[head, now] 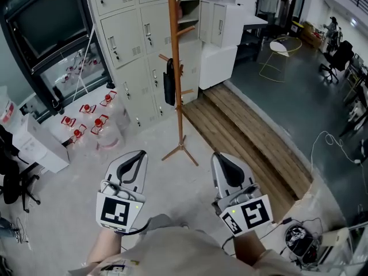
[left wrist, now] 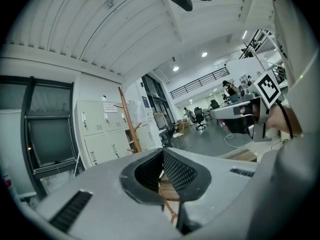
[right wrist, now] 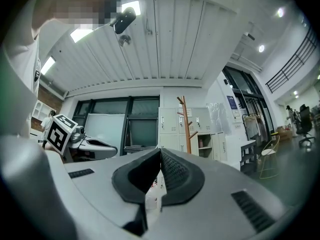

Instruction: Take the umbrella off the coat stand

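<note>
Head view. Stand (head: 176, 68): slim wooden pole with angled pegs and splayed feet, on a pale concrete floor. Umbrella (head: 169, 83): black, folded, hanging from a peg about halfway up, close against the pole. It is well apart from both my grippers. Behind it are lockers (head: 129, 45), grey metal, with most doors closed. One cubby (head: 187, 9) beside the pole is open and has a reddish thing inside; I cannot tell what it is. Left of the stand are clear plastic bottles (head: 98, 125) with red caps on the floor, contents unclear. Right of the stand is a strip of wooden planks (head: 247, 137). Left gripper (head: 137, 157) and right gripper (head: 223, 160) are low in frame, grey shells with black pads, both aimed toward the stand.

Left gripper view. Ribbed black pads meet at the tips: clenched, nothing between. The pole rises beyond them, in front of the lockers. My right gripper shows at the right edge.

Right gripper view. Pads pressed together at the tips, also clenched on nothing. The pole stands beyond, just right of the tips. The open cubby is beside it. I cannot make out the umbrella here.
</note>
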Demonstrator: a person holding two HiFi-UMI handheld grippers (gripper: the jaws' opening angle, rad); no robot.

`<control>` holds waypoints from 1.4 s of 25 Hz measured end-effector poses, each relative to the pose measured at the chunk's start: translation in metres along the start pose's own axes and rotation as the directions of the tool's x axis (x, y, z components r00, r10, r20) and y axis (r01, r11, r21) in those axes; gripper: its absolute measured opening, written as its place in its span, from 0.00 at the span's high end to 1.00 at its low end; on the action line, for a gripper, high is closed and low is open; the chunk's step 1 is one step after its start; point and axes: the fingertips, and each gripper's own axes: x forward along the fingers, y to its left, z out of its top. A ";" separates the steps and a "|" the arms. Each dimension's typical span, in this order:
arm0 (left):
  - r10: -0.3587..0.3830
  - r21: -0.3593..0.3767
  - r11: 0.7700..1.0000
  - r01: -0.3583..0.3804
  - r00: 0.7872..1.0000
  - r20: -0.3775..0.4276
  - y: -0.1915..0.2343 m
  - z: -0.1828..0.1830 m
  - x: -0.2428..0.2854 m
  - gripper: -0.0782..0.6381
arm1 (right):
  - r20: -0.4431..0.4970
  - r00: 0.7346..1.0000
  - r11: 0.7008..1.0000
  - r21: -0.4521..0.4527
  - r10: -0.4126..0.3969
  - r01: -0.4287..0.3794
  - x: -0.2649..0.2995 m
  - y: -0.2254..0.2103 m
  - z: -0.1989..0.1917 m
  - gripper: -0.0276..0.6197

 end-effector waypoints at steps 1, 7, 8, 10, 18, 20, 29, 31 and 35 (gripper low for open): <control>0.002 -0.001 1.000 -0.002 1.000 -0.003 -0.001 -0.002 0.002 0.88 | 0.000 1.000 1.000 -0.004 0.000 0.000 0.000 -0.002 -0.001 0.95; 0.017 -0.016 1.000 -0.017 1.000 -0.010 -0.003 -0.010 0.013 0.88 | -0.011 1.000 1.000 -0.017 -0.006 0.006 0.005 -0.013 -0.006 0.95; 0.019 -0.019 1.000 -0.019 1.000 -0.008 -0.003 -0.011 0.015 0.88 | -0.015 1.000 1.000 -0.019 -0.005 0.005 0.008 -0.014 -0.007 0.95; 0.017 -0.020 1.000 -0.017 1.000 -0.003 -0.001 -0.012 0.021 0.88 | -0.023 1.000 1.000 -0.022 0.000 -0.001 0.014 -0.016 -0.011 0.95; -0.006 -0.037 0.999 0.005 1.000 -0.030 0.006 -0.030 0.048 0.88 | -0.056 0.998 0.999 -0.028 0.019 -0.021 0.045 -0.022 -0.028 0.95; -0.013 -0.035 0.999 0.012 0.999 -0.033 0.010 -0.033 0.058 0.88 | -0.063 0.998 0.999 -0.034 0.017 -0.019 0.052 -0.026 -0.031 0.95; -0.036 -0.049 0.998 0.034 0.999 -0.039 0.043 -0.053 0.098 0.88 | -0.087 0.996 0.999 -0.031 -0.013 0.011 0.099 -0.041 -0.049 0.95; -0.045 -0.054 0.998 0.042 0.998 -0.042 0.052 -0.057 0.108 0.88 | -0.098 0.995 0.999 -0.032 -0.019 0.016 0.112 -0.045 -0.054 0.95; -0.068 -0.061 0.996 0.065 0.996 -0.053 0.074 -0.069 0.132 0.88 | -0.105 0.994 0.999 -0.029 -0.031 0.028 0.142 -0.051 -0.059 0.95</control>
